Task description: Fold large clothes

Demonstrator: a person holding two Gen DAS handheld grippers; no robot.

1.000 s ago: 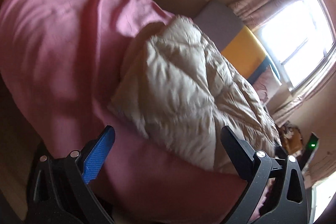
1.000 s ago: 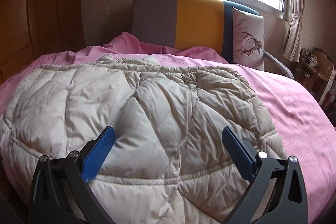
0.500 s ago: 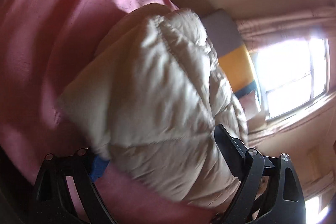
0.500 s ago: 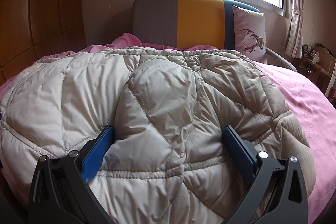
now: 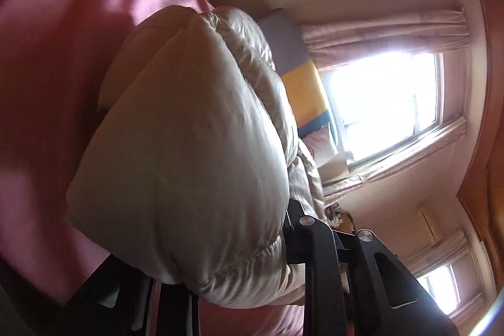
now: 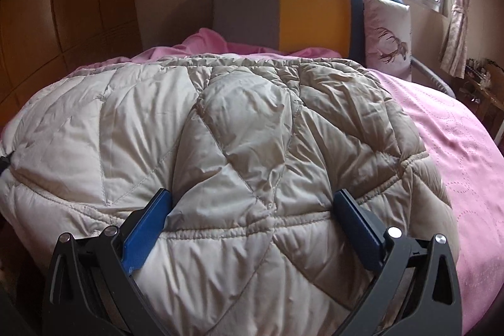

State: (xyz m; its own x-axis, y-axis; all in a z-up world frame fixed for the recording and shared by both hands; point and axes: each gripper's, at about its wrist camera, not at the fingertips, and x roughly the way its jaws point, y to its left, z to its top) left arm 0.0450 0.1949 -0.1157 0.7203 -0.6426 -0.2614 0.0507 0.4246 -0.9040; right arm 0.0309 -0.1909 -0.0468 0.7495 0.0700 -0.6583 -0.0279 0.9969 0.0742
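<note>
Left wrist view: our left gripper (image 5: 220, 282), black-framed, jaws closing on a thick puffed edge of the beige quilted down jacket (image 5: 195, 153), which bulges between them and hides the pads; the pink bedspread (image 5: 56, 59) lies under it. Right wrist view: our right gripper (image 6: 252, 229), blue-padded, jaws wide apart and pressed into the same jacket (image 6: 239, 128), the padding sitting between the pads unclamped; the jacket lies spread across the pink bedspread (image 6: 456, 147), below the grey-and-yellow headboard (image 6: 283, 11) and deer-print pillow (image 6: 387, 33). Risk, as we judge it: slippery, springy fill could squeeze out of the left grip, and a one-sided lift would skew the fold.
</note>
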